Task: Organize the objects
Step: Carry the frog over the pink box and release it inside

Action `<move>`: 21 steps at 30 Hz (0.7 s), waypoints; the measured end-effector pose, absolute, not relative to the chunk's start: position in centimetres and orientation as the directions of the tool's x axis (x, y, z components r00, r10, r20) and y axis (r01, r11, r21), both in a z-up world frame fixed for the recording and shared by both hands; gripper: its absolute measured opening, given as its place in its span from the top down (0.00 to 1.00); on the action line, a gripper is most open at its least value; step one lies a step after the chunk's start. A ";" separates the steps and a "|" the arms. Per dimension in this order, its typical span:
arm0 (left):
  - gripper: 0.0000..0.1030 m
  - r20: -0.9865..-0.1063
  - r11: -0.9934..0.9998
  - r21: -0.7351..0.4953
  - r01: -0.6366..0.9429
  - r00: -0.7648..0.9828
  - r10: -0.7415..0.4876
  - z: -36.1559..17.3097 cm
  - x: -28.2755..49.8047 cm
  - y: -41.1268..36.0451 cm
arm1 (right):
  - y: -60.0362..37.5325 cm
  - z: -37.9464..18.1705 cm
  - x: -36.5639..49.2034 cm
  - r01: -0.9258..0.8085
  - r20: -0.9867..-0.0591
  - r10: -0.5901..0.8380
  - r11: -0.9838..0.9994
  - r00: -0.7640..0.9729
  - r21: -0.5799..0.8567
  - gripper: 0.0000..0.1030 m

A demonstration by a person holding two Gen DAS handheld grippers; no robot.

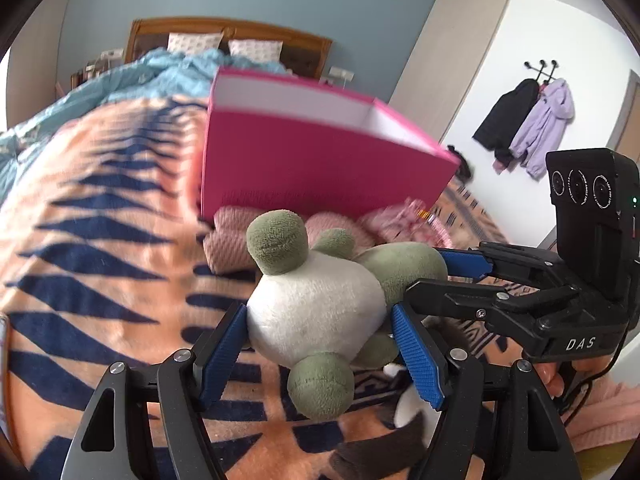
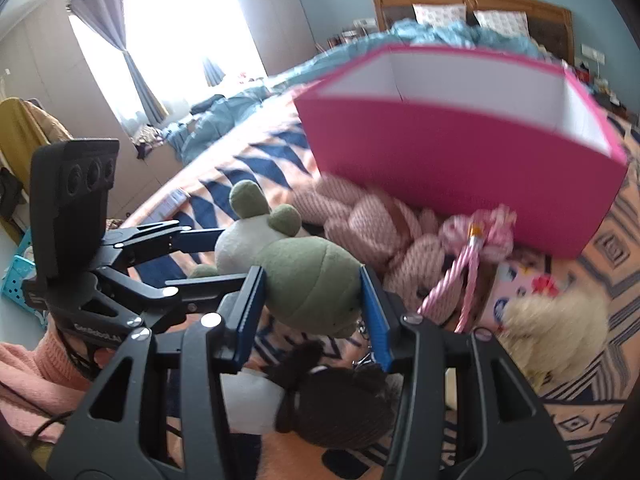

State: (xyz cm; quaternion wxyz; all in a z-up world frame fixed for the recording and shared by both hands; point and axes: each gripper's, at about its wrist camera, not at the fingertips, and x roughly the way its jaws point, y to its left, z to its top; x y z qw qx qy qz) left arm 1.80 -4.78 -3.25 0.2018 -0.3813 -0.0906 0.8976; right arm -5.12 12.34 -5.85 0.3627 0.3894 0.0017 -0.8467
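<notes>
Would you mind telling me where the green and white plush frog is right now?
The plush frog sits in the middle of both wrist views, held between both tongs above the patterned blanket, just in front of the pink box.

Plush frog (image 1: 316, 312) on blanket (image 1: 100, 240), box (image 1: 320, 160) behind it, pillows (image 1: 195, 43) farthest back

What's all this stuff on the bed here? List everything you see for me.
Frog plush: 1, green and white, held above the blanket.
Storage box: 1, pink outside, white inside, on the bed behind the toys.
Knitted toy: 1, pink, against the box.
Fluffy toy: 1, cream, right of the pile.
Dark-haired plush: 1, brown and white, below the frog.
Blanket: 1, peach and navy.
Left gripper: grips the frog's white body.
Right gripper: grips its green head.
</notes>
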 end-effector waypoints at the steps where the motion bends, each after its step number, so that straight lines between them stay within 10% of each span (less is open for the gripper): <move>1: 0.28 -0.639 -0.901 -0.314 -0.298 -0.636 0.433 -2.6 1.9 -4.8 | 12.3 -5.0 -4.9 0.625 -0.650 -0.619 -0.731 -0.441 0.273 0.52; 21: 0.27 -0.506 -0.924 -0.132 -0.360 -0.776 0.375 9.8 -8.6 -3.2 | 13.4 7.6 -13.1 0.644 -0.472 -0.637 -0.745 -0.609 0.175 0.52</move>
